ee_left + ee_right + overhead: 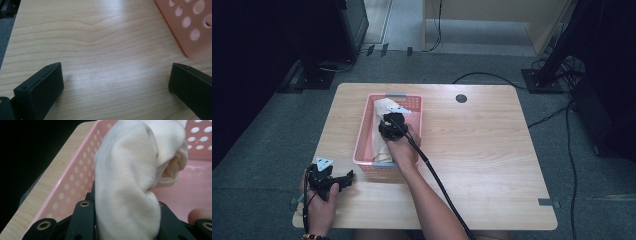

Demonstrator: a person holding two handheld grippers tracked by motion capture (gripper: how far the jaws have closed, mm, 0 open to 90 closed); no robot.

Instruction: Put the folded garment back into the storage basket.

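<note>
High view puts your right gripper (pixel 391 125) over the pink basket (pixel 362 145), which sits at about 10 o'clock from the tabletop (pixel 482 150) centre. Its fingers (pixel 82 220) are clamped on a cream cloth (pixel 130 177) bunched between them, part of it hanging inside the basket. The cloth's long axis runs with the basket's, from 6 toward 12 o'clock, so any lift or release has to clear the basket's walls on both sides. Your left gripper (pixel 343 181) rests near the 7 o'clock corner, fingers (pixel 40 90) spread wide over bare wood, holding nothing, just beside the basket's near corner.
</note>
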